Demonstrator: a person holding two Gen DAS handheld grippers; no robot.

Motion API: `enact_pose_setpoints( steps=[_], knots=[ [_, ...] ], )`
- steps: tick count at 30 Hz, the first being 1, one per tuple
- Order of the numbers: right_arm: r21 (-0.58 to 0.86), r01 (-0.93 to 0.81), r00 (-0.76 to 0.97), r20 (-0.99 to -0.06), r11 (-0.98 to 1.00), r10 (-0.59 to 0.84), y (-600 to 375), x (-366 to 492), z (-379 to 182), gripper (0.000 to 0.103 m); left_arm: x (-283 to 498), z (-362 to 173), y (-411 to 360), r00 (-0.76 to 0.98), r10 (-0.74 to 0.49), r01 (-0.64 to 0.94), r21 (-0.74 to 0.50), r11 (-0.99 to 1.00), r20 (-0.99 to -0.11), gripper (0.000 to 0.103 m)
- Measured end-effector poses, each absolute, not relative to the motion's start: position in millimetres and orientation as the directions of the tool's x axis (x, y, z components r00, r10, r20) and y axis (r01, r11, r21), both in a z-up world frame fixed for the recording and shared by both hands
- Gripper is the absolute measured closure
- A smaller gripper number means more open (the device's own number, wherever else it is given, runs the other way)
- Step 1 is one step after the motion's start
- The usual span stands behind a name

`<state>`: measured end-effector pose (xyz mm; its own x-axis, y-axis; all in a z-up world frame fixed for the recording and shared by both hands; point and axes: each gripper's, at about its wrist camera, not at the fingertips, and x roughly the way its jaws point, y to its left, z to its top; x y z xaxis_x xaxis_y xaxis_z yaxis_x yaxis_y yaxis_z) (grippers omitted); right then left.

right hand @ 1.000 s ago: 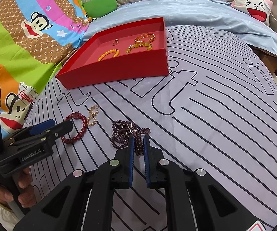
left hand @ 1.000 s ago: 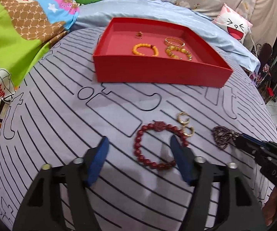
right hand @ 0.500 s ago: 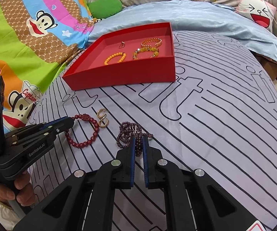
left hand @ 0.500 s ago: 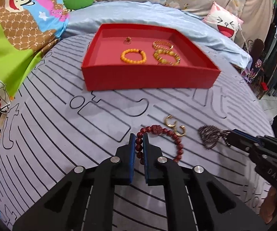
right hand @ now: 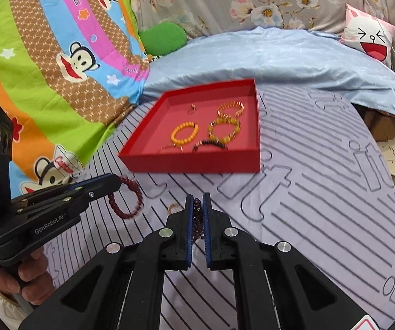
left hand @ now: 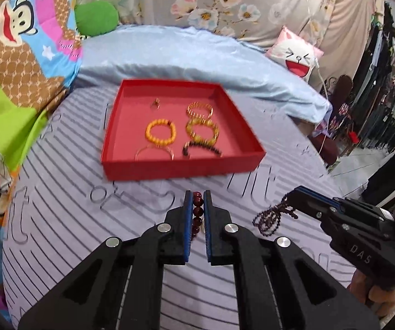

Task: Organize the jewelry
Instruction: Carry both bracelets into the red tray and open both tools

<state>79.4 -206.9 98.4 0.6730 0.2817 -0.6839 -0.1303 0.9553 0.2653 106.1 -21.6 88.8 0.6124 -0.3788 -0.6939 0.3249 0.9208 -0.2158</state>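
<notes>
My left gripper (left hand: 197, 196) is shut on a dark red bead bracelet (left hand: 197, 214) and holds it above the bed; the bracelet hangs from it in the right wrist view (right hand: 127, 199). My right gripper (right hand: 197, 199) is shut on a dark purple bead strand (right hand: 197, 221), which dangles from its tip in the left wrist view (left hand: 271, 217). A red tray (left hand: 175, 167) ahead holds an orange bead bracelet (left hand: 161, 132), two gold bracelets (left hand: 200, 110), a dark bracelet (left hand: 201, 148), a thin bangle and a small ring. Gold hoop earrings (right hand: 174, 207) lie on the sheet.
The striped grey sheet (right hand: 321, 206) covers the bed. A light blue blanket (left hand: 183, 55) lies behind the tray, a cartoon quilt (right hand: 46, 68) to the left, a pink face pillow (left hand: 297, 55) at back right. The bed edge drops off on the right.
Both grippers have lifted off the sheet with their bracelets and moved toward the red tray. One second ago the left gripper was open around the red bracelet; it then shut on it.
</notes>
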Motion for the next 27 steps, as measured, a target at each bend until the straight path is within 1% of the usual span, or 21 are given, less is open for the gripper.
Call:
enact_pose_setpoints(
  steps=[5,12,18,27],
  knots=[
    [0.283,-0.134,0.699,-0.652,0.950,0.293,-214.7,110.5,121.4,0.096,130.8,111.4,-23.1,0.638,-0.394,0.338,-0.219,0.915,-0.662,0.096],
    [0.277,-0.140,0.720,-0.630,0.950,0.290,-214.2,172.2,142.4,0.096,184.9,131.0,-21.1,0.684,-0.360,0.315,-0.188,0.930,-0.635,0.096],
    [0.262,-0.144,0.699,-0.655,0.954,0.286,-208.7,230.6,137.4,0.096,242.6,118.5,-20.0,0.676,-0.323,0.294,-0.159,0.942,-0.662,0.096],
    [0.268,-0.138,0.608,-0.737,0.953,0.295,-197.8,298.9,94.7,0.096,303.5,76.6,-17.7,0.628,-0.295,0.265,-0.159,0.951,-0.720,0.096]
  ],
)
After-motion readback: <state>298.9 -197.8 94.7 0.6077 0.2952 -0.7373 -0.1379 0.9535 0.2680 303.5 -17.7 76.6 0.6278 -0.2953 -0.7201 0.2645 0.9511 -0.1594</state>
